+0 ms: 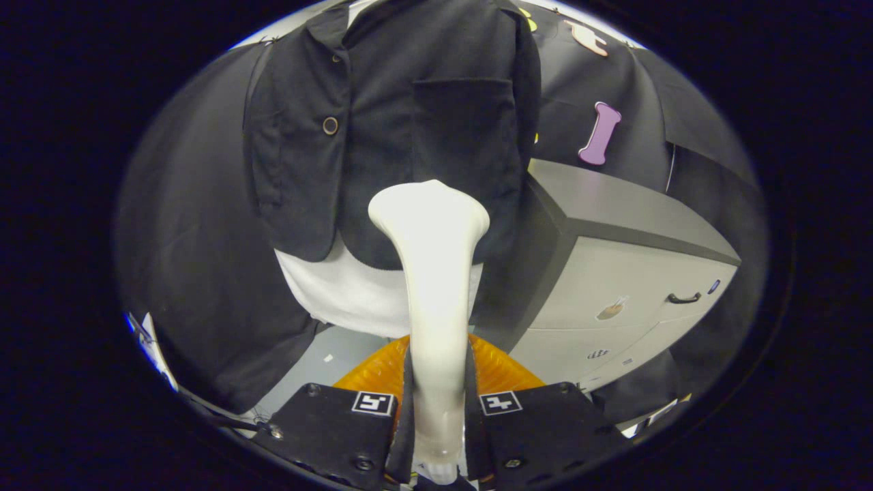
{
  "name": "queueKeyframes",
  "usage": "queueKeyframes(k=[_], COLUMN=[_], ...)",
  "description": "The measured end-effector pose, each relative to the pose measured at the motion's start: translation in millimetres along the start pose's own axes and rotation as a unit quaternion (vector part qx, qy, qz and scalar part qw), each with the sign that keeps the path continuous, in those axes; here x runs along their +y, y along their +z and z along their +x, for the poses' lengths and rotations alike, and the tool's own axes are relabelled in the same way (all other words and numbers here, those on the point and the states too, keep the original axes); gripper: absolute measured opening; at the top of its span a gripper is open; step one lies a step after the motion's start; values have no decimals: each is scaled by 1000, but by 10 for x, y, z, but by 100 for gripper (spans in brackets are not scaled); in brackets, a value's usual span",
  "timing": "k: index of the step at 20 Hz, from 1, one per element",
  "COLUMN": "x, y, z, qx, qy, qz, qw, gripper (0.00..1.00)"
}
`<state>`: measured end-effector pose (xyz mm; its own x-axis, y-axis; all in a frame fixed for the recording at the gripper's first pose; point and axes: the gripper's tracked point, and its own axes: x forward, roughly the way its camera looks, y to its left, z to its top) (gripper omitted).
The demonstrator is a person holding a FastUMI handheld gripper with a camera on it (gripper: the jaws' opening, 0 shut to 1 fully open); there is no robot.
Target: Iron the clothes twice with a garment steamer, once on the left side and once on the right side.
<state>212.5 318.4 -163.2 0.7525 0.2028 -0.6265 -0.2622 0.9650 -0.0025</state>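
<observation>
The white garment steamer [432, 273] stands clamped by its slim neck between the fingers of the gripper [436, 416], its flared head against the black jacket's [402, 123] lower hem. It looks rigid, smooth, possibly slippery; the jacket hangs soft. A grey drawer cabinet [627, 273] stands beside. No legible writing.

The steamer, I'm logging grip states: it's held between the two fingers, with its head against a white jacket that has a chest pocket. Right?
Not quite: the gripper view shows the jacket is black, not white. The steamer is indeed held by the gripper, head at the jacket's hem.
</observation>
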Motion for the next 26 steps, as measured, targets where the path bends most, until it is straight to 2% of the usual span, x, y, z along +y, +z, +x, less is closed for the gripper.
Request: queueKeyframes(k=[7, 11, 15, 19, 23, 26], x=[230, 464, 760, 1010, 1302, 1547], y=[-510, -281, 309, 1057, 1826, 2508], z=[-3, -274, -685, -1079, -1422, -1711], qx=[20, -18, -78, -154, -243, -310], qy=[19, 40, 68, 85, 91, 93], qz=[-4, -17, -32, -46, -51, -47], qw=[1000, 999, 994, 983, 964, 945], gripper=[33, 33, 33, 32, 32, 32])
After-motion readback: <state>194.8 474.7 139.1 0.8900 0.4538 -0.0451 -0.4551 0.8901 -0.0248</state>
